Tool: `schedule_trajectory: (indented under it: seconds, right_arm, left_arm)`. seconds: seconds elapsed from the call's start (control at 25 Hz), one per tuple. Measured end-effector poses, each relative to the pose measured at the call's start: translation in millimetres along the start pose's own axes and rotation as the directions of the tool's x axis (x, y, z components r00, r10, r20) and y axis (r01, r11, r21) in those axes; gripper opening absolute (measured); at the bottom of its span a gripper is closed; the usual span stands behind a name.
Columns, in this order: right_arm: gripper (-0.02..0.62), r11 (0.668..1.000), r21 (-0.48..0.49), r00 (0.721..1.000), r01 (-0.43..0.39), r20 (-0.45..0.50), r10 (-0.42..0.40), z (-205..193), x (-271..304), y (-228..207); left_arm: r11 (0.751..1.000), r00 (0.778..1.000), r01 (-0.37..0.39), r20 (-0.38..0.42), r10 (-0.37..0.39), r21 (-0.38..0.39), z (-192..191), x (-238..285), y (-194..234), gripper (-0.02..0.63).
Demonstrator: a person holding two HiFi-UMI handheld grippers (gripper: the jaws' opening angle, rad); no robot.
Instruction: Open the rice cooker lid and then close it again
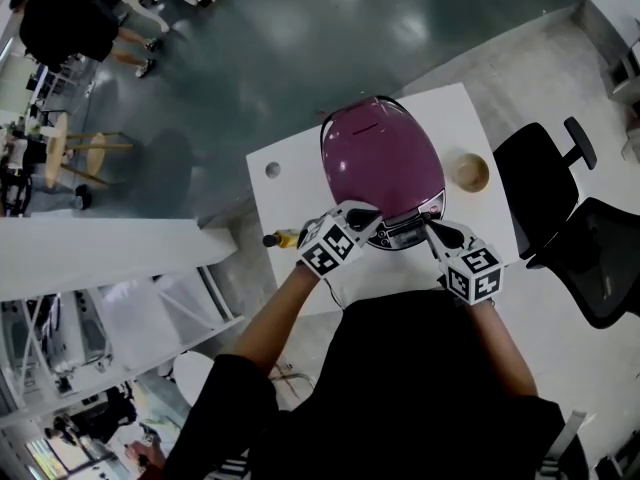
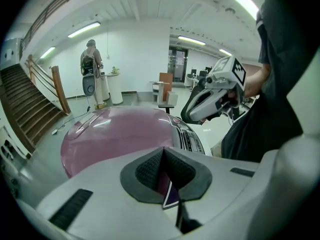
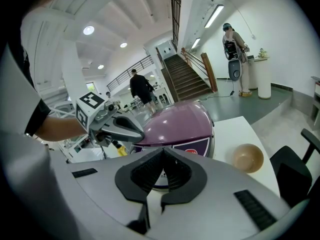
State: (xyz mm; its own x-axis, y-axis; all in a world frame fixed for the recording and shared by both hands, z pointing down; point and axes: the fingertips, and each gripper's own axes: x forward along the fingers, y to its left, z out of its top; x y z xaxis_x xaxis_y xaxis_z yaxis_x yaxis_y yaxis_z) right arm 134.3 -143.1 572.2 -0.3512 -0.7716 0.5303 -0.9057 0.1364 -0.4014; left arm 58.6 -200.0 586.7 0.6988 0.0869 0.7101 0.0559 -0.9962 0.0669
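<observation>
The rice cooker [image 1: 380, 158] stands on the white table [image 1: 296, 190] with its glossy purple lid [image 2: 115, 134] down and its control panel [image 1: 405, 230] facing me. My left gripper [image 1: 368, 223] is at the lid's front left edge, jaws shut with nothing between them; in its own view [image 2: 162, 156] the lid lies just past the tips. My right gripper [image 1: 432, 230] is at the front right of the panel, also shut and empty [image 3: 163, 159]. Each gripper shows in the other's view: the right one [image 2: 210, 101], the left one [image 3: 117, 129].
A wooden bowl [image 1: 469, 172] sits on the table right of the cooker. A yellow-tipped object [image 1: 283, 238] lies at the table's left edge. Black office chairs [image 1: 560, 198] stand to the right. A person [image 1: 70, 23] walks far off on the grey floor.
</observation>
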Motion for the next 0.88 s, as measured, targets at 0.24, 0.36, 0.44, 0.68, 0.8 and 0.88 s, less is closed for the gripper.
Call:
schedule_trajectory:
  seconds: [0.24, 0.36, 0.44, 0.68, 0.8, 0.88]
  right_arm:
    - [0.000, 1.000, 0.007, 1.000, -0.001, -0.008, 0.001, 2, 5, -5]
    - [0.000, 1.000, 0.009, 1.000, -0.006, -0.014, 0.006, 3, 8, -7]
    - [0.000, 1.000, 0.015, 1.000, -0.011, -0.015, 0.012, 3, 10, -10]
    - [0.000, 1.000, 0.030, 1.000, -0.002, -0.006, 0.002, 11, 13, -26]
    - [0.000, 1.000, 0.029, 1.000, 0.004, -0.013, -0.003, 11, 12, -33]
    - [0.000, 1.000, 0.029, 1.000, 0.008, -0.020, -0.008, 9, 12, -38]
  left_arm:
    - [0.991, 0.998, -0.046, 0.027, 0.049, -0.124, 0, 1, 3, 0.003]
    - [0.983, 0.999, -0.014, 0.030, 0.020, -0.181, -2, 2, 5, 0.002]
    - [0.973, 1.000, 0.026, 0.019, -0.022, -0.230, -3, 3, 5, 0.002]
    - [0.954, 0.995, 0.058, -0.062, -0.080, -0.293, 0, 7, 5, 0.000]
    - [0.954, 0.987, 0.066, -0.124, -0.106, -0.292, 0, 9, 3, 0.000]
    - [0.954, 0.984, 0.073, -0.135, -0.116, -0.291, 1, 10, 3, 0.000]
